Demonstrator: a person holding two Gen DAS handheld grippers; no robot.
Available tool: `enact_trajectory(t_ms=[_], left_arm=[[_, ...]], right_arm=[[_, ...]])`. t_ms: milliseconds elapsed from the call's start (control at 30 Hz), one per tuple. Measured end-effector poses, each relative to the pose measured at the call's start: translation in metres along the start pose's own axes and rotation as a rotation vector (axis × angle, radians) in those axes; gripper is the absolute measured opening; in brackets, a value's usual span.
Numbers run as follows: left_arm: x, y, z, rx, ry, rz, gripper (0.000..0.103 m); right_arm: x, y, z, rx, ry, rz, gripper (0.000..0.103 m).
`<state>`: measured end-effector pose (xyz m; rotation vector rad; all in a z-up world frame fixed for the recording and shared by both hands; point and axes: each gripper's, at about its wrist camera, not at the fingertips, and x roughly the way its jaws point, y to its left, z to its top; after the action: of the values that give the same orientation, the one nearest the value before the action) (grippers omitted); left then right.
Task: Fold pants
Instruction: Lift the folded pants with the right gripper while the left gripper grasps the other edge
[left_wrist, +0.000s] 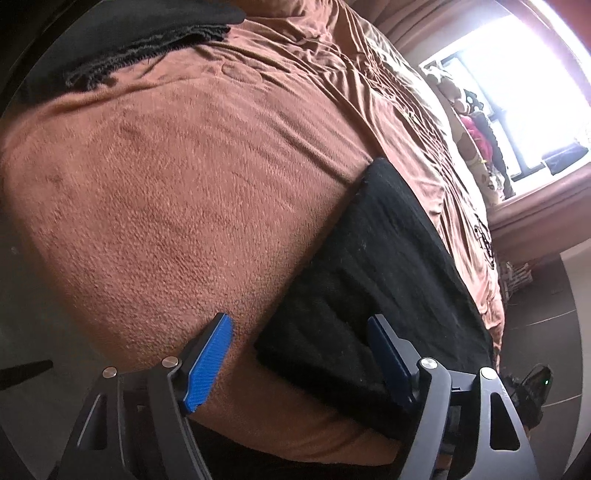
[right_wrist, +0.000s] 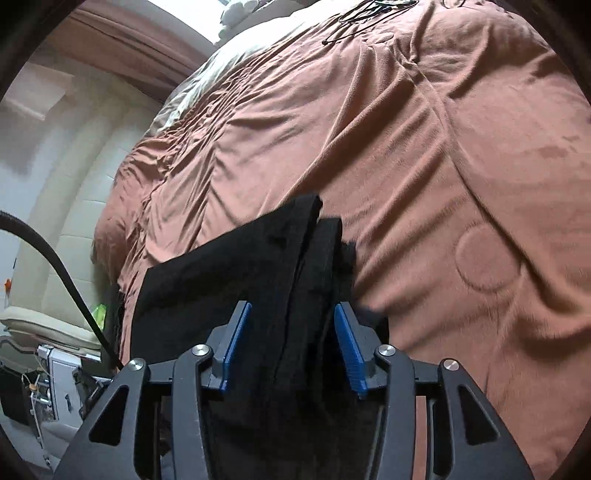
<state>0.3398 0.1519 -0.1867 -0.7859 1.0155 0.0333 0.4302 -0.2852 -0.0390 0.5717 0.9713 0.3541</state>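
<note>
Two grippers, each with two blue-padded fingers. Left gripper (left_wrist: 299, 354): jaws spread wide, pinching nothing; one pad over the bedspread, the other over the near corner of the black pants (left_wrist: 380, 280), which lie as one flat folded rectangle near the bed's edge. Right gripper (right_wrist: 291, 347): jaws part-open, with a bunched fold of the black pants (right_wrist: 266, 266) standing between the pads; neither pad can be seen pressing it. One brown bedspread (left_wrist: 177, 192), wrinkled, covering the whole bed. One further dark garment (left_wrist: 122, 48) with a frayed edge at the far corner in the left view. One window (left_wrist: 524, 81), bright, beyond the bed.
</note>
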Motion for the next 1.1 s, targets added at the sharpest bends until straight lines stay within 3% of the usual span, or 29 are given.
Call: enact_trajectory(t_ms=[167,500,600,767,967,1000,1033,1067,1100], left_arm=[[0.000,0.003,-0.004,-0.032,0.011,-0.055,0.070],[0.001,0.005,-0.014,-0.080,0.004,-0.113,0.069],[0.000,0.009,-0.016,-0.106,0.008,-0.144,0.069],[0.000,0.019,-0.018,-0.155,0.001,-0.172,0.063],[0.002,0.026,-0.015,-0.184,-0.030,-0.199,0.061],[0.002,0.025,-0.015,-0.181,-0.031,-0.193,0.060],[0.001,0.023,-0.015,-0.178,-0.031,-0.177,0.057],[0.000,0.022,-0.016,-0.172,-0.030,-0.150,0.046],[-0.001,0.021,-0.015,-0.167,-0.028,-0.127,0.034]], right_arm=[[-0.024,-0.006,-0.030,0.025,-0.005,0.001,0.044],[-0.049,0.001,-0.087,0.019,0.011,-0.030,0.045],[-0.053,0.003,-0.099,0.003,0.017,-0.050,0.064],[-0.057,0.006,-0.111,0.010,0.011,-0.032,0.065],[-0.048,0.018,-0.112,-0.041,0.022,-0.075,0.065],[-0.044,0.021,-0.112,-0.051,0.031,-0.087,0.062],[-0.039,0.022,-0.112,-0.061,0.041,-0.108,0.053],[-0.036,0.023,-0.113,-0.075,0.052,-0.147,0.036],[-0.035,0.023,-0.114,-0.082,0.054,-0.169,0.028]])
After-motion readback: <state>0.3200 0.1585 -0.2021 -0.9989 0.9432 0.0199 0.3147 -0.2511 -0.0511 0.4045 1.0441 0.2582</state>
